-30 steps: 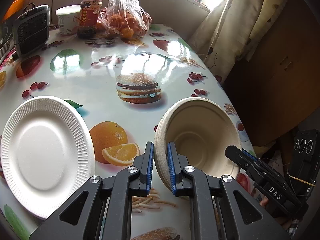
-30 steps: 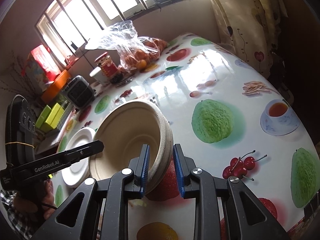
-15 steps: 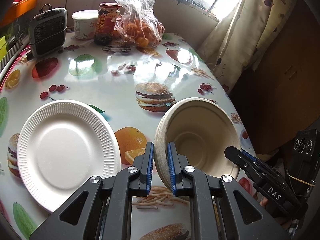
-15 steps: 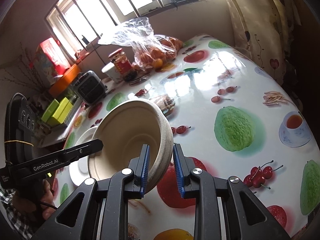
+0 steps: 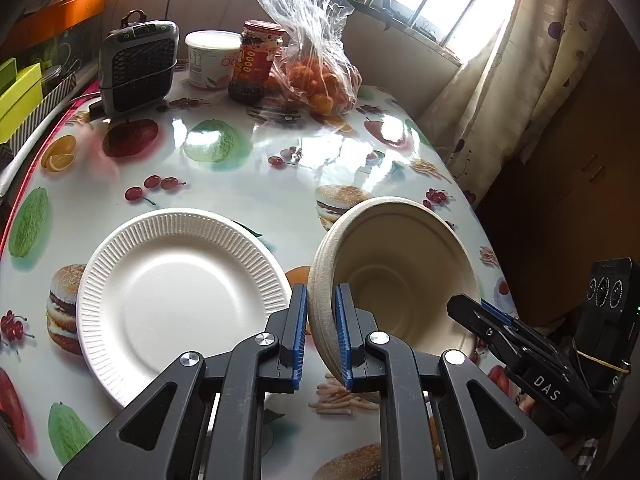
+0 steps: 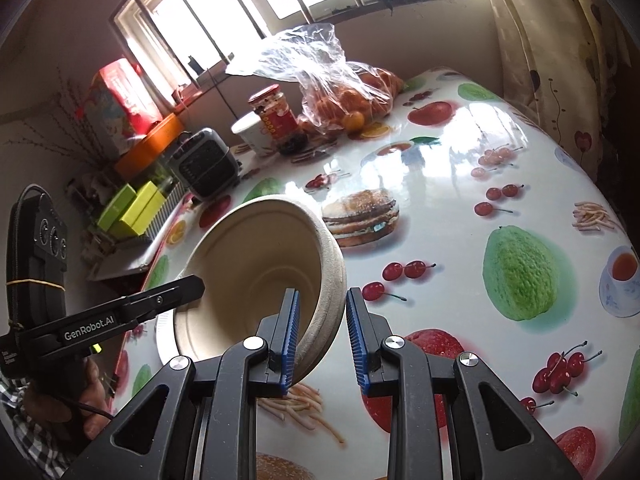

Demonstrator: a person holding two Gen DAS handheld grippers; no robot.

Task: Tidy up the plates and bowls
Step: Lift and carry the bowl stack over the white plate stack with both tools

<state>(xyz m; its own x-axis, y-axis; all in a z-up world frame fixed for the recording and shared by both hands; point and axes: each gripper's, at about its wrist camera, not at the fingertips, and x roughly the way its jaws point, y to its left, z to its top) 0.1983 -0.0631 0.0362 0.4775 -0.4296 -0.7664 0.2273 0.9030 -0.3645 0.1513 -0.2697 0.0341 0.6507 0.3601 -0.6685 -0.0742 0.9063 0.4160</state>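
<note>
Beige pulp bowl [image 5: 396, 280] hangs tilted above a fruit-print worktop [image 5: 248, 176], pinched on opposite sides of its rim by two hand-held tools. On the left gripper [image 5: 321, 332], both blue pads clamp the bowl's wall; on the right gripper [image 6: 322, 336], the left pad presses inside the rim, though contact at the outer pad cannot be told. A white ribbed paper plate [image 5: 180, 300] lies flat just beside the bowl, on the worktop.
</note>
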